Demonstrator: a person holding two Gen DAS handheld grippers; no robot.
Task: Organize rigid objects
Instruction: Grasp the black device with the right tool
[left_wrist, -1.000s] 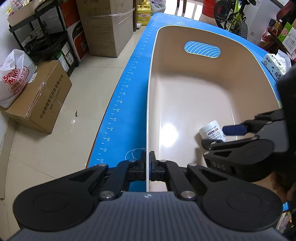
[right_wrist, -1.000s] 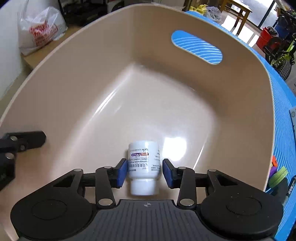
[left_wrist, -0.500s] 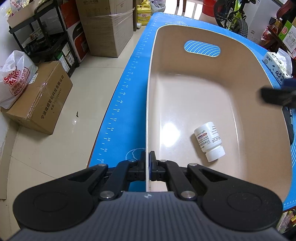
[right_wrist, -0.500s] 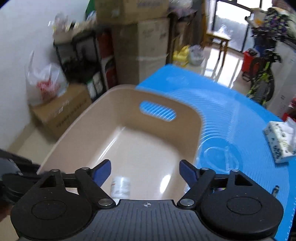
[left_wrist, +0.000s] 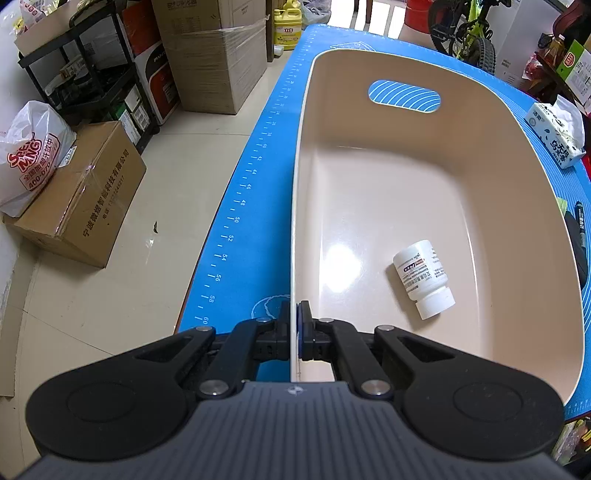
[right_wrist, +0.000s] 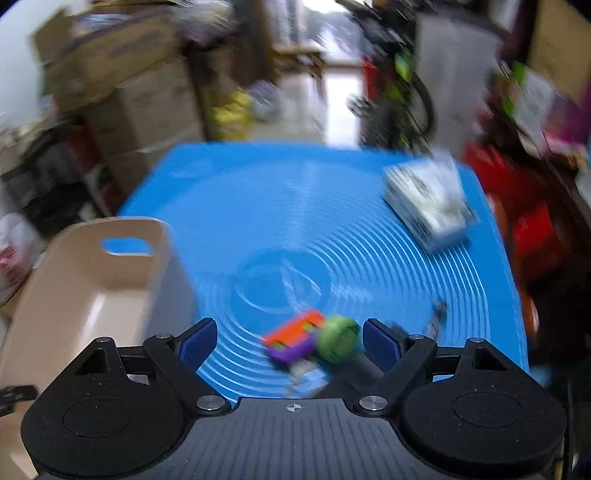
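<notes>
1. The left gripper (left_wrist: 294, 325) pinches the near rim of the beige plastic tub (left_wrist: 480, 122).
2. A white plastic pill bottle (left_wrist: 423, 278) lies on its side in the tub; its label print is too small to read.
3. The right gripper (right_wrist: 289, 341) is spread wide above the blue mat (right_wrist: 295, 206), over a blurred orange-purple block (right_wrist: 293, 338) and green round piece (right_wrist: 338, 341).
4. A white bag (left_wrist: 31, 155) reads "400-670".

Beige tub (left_wrist: 369, 192) holds a white bottle (left_wrist: 423, 277); the blue tabletop (right_wrist: 295, 206) has pale concentric rings.

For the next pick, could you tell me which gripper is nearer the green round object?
Right. The right gripper, open, frames the green round object between its fingers; the left gripper clamps the beige bin rim.
</notes>
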